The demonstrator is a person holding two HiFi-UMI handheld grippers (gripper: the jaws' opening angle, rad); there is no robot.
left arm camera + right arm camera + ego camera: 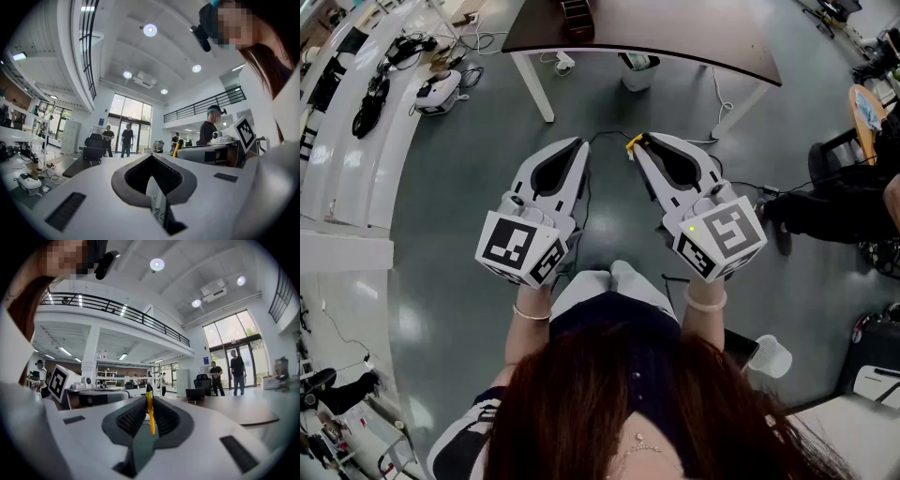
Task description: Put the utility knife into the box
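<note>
The knife [150,414] was gripped upright in the right claw [639,142]; the left claw [581,143] was closed, empty; no box was seen.

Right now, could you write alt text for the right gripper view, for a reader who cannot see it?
The right claw is shut on a thin yellow utility knife, clamped between its dark pads. Behind it are a brown table, two people near glass doors, and a railed balcony.
</note>
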